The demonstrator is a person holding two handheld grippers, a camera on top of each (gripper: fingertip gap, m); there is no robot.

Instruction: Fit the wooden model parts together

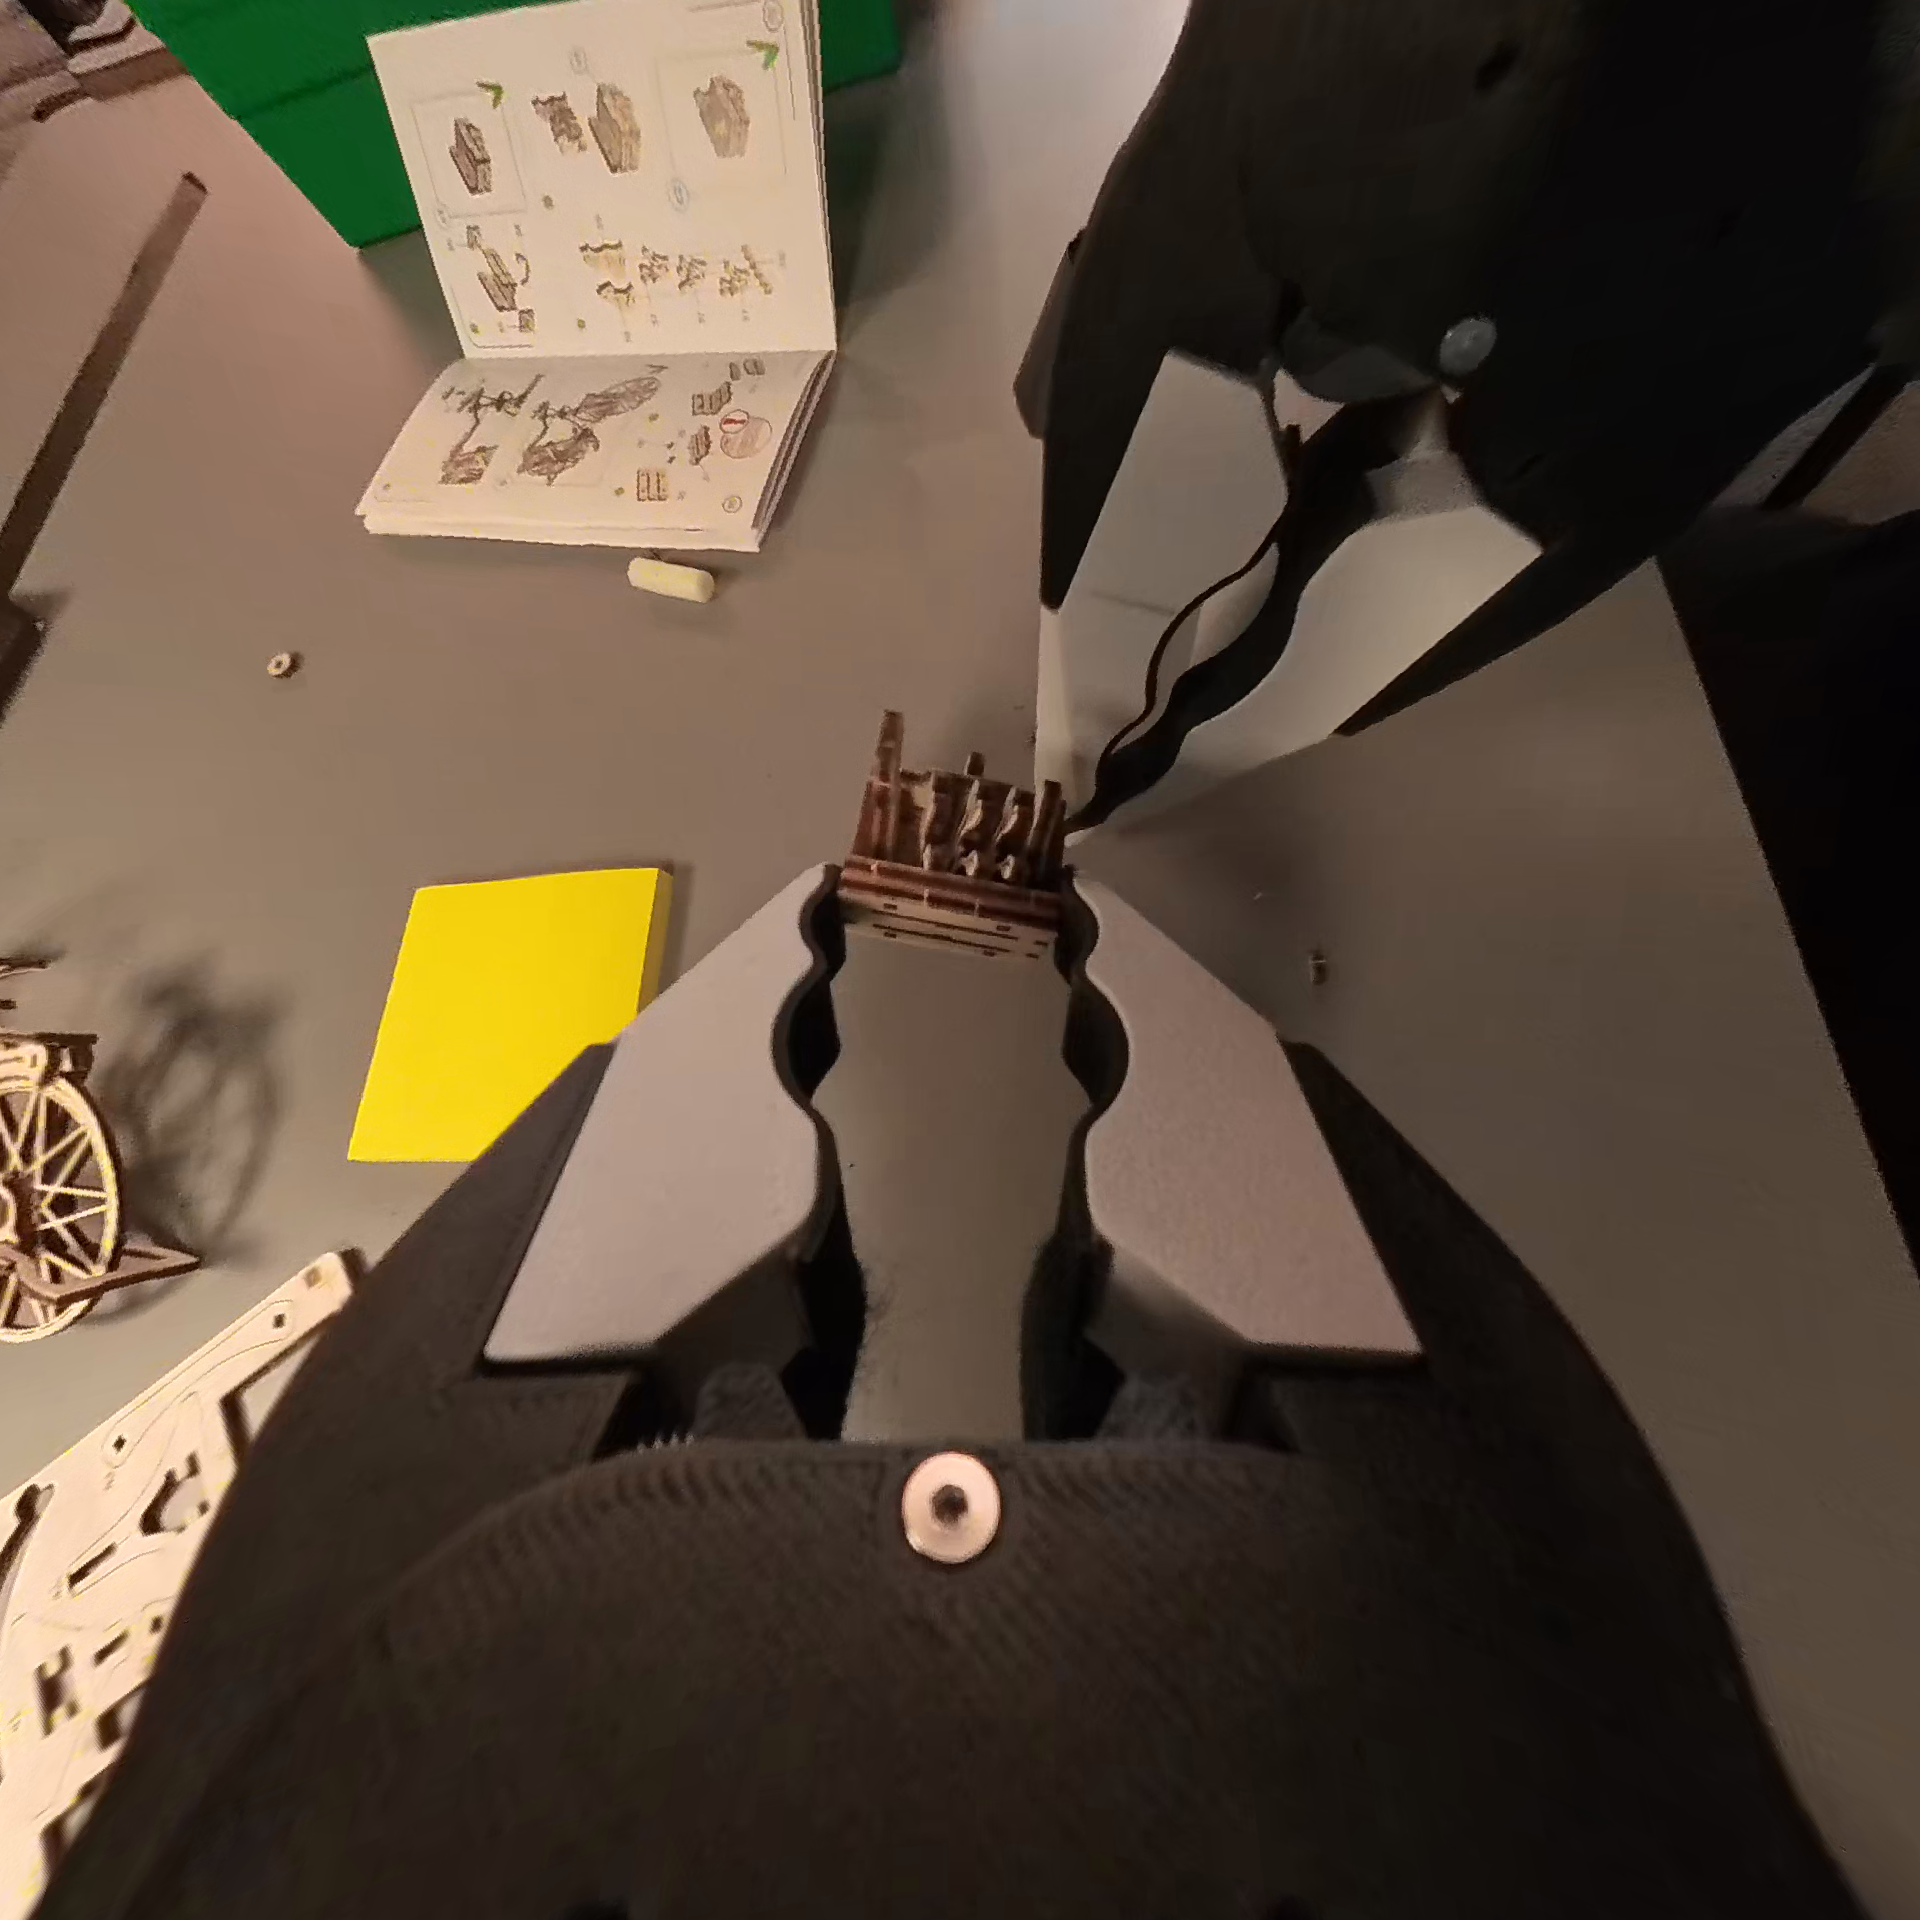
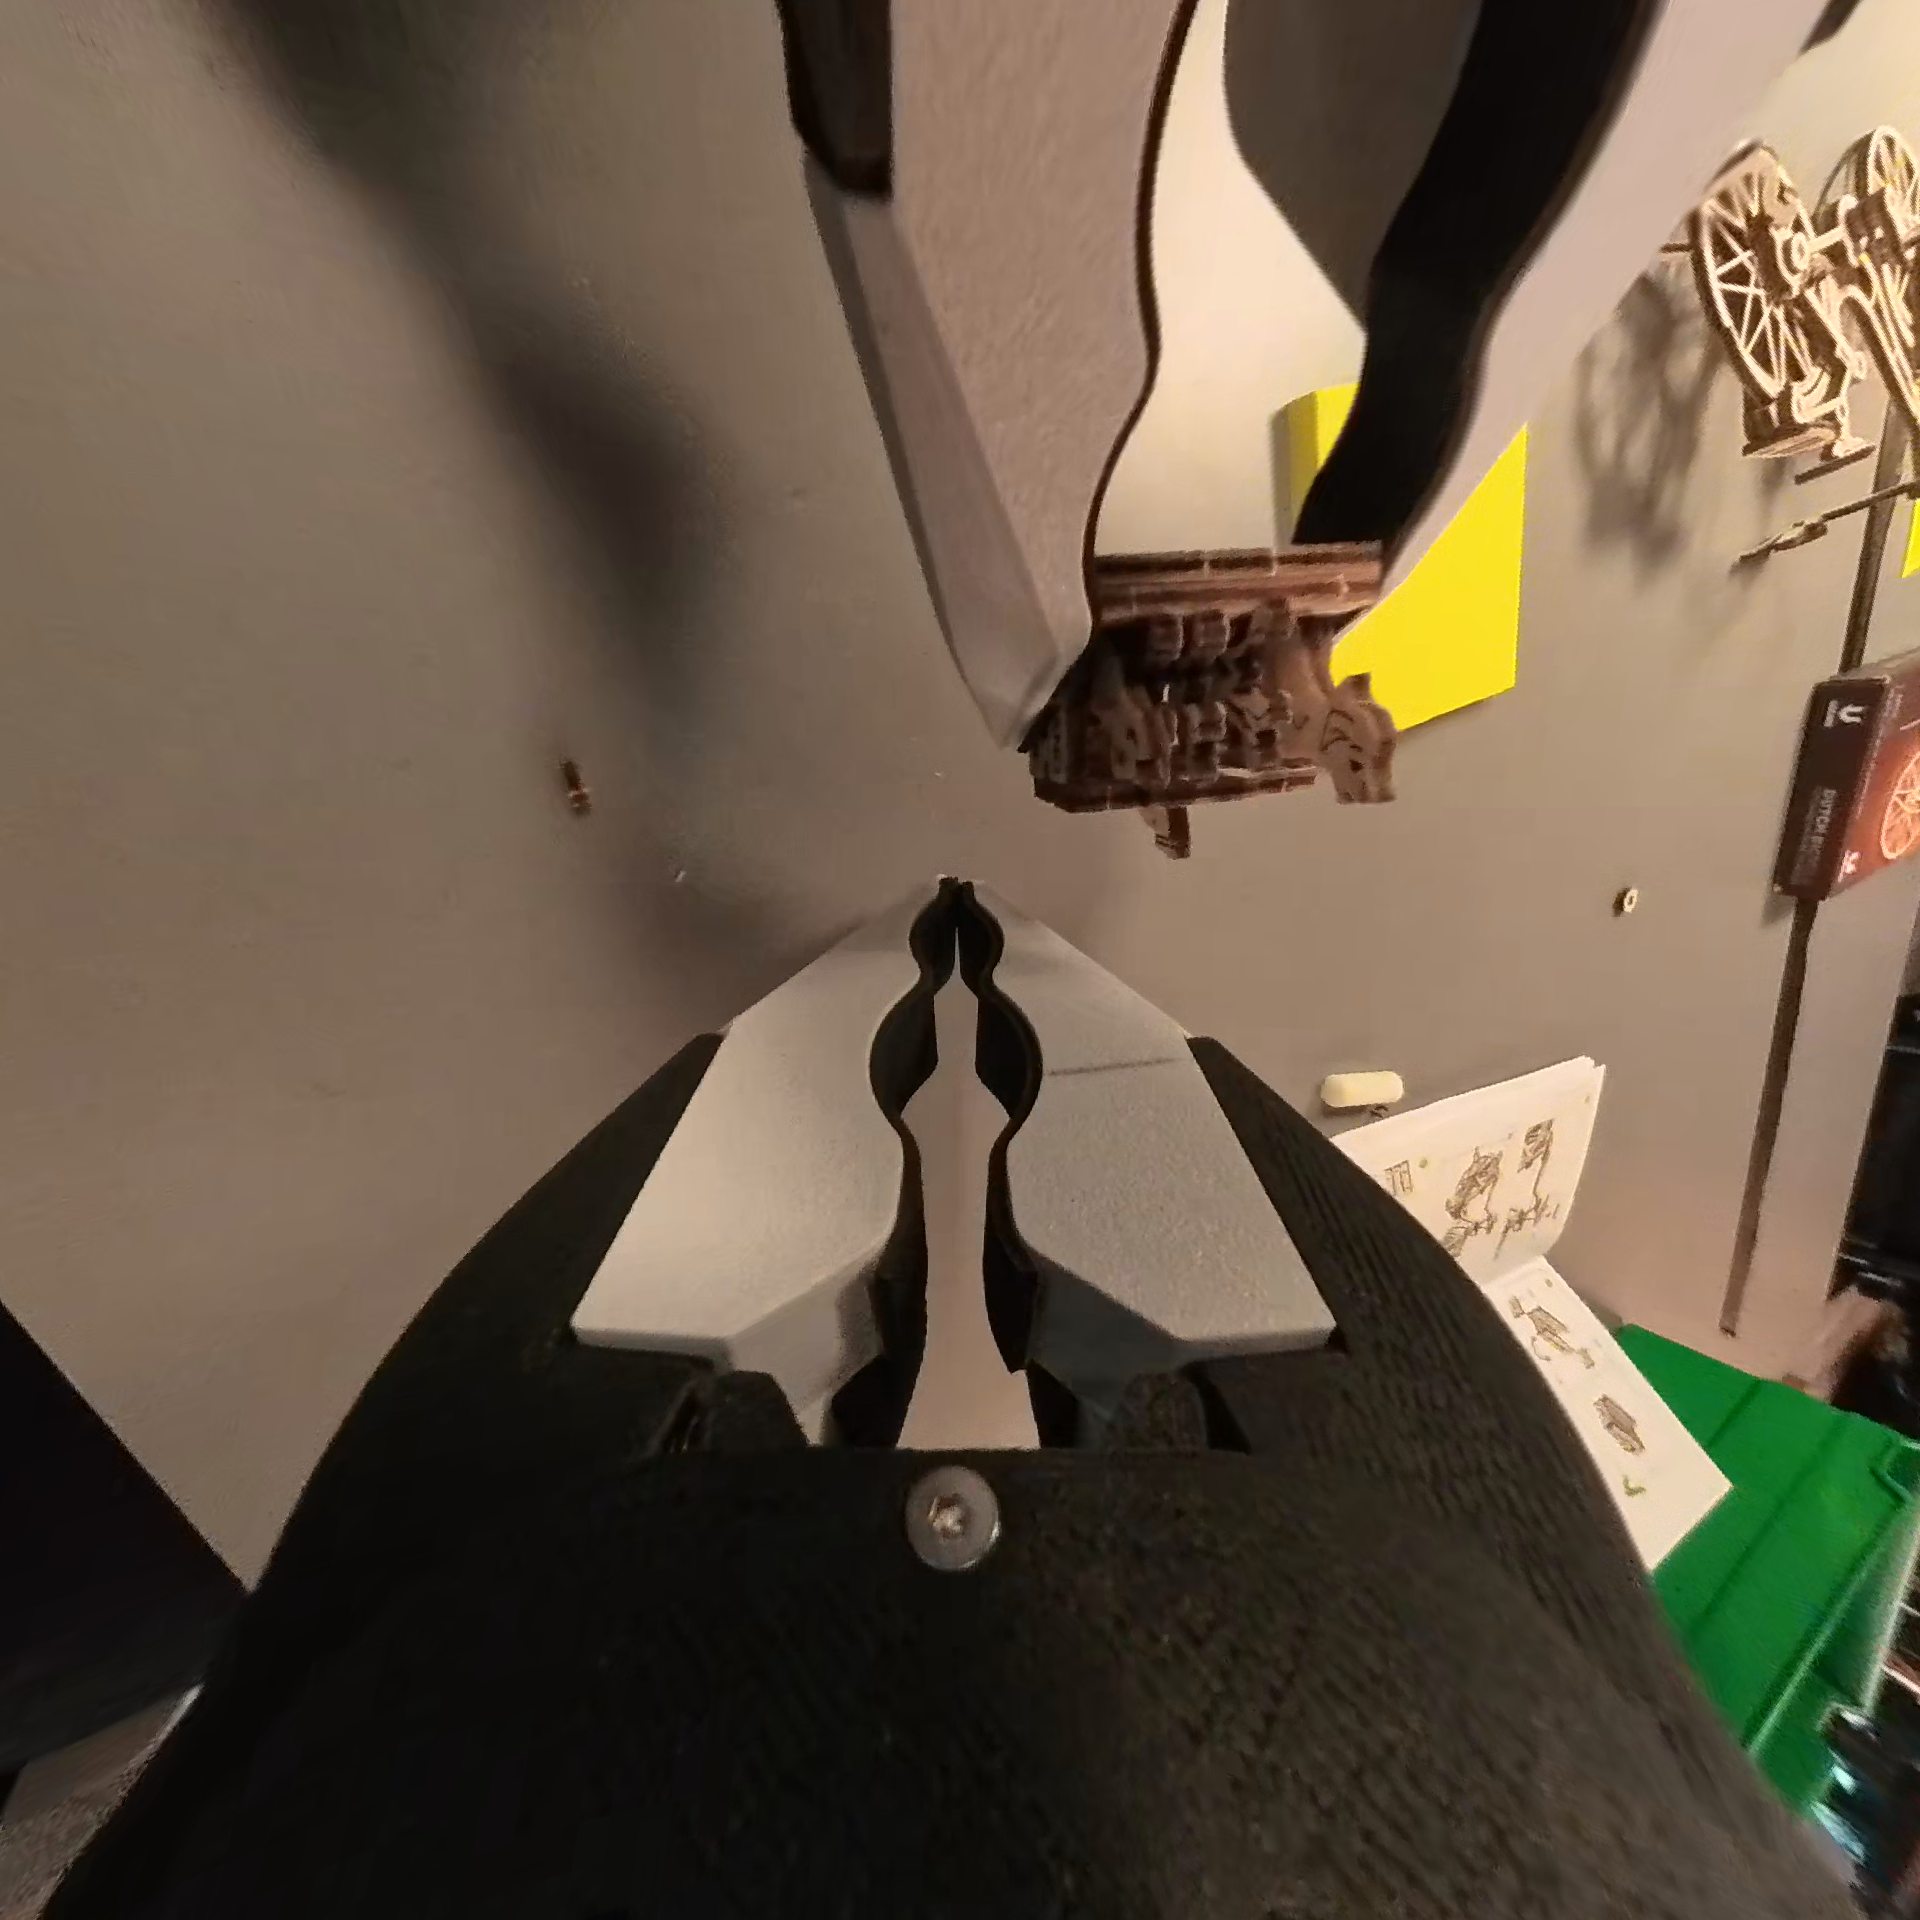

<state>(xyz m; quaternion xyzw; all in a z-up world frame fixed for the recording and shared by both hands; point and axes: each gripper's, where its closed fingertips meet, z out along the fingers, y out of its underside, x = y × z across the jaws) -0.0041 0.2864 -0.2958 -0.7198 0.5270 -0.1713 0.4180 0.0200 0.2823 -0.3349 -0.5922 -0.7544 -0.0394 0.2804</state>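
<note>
**Left gripper holds the wooden block, right gripper pinched tight beside it**

Left gripper [image 1: 951, 914] has its two grey fingers clamped on the small dark brown wooden model block [image 1: 956, 847], one finger on each end. The block is held up over the flat grey table [image 1: 468, 748], and its bumpy, toothed side sticks out past the fingertips. Right gripper [image 2: 956, 891] has its fingers pressed together at the tips. I cannot tell if some tiny part is pinched there. In the left wrist view its tips come right up to the block's right edge; in the right wrist view there is a small gap between them.

On the left side of the block the table has open room. A flat yellow square pad [image 1: 514, 1013] lies near, the open white paper booklet with drawings [image 1: 613, 343] lies farther back against a green box [image 1: 312, 114], and a small pale stick [image 1: 672, 580] lies just in front of the booklet. A tiny wooden ring [image 1: 282, 665] sits alone. A pale wooden wheel model [image 1: 47, 1174] and a pale cut-out wooden sheet [image 1: 125, 1486] are at the far left edge. On the right, the table's dark edge [image 1: 1787, 831] is close
</note>
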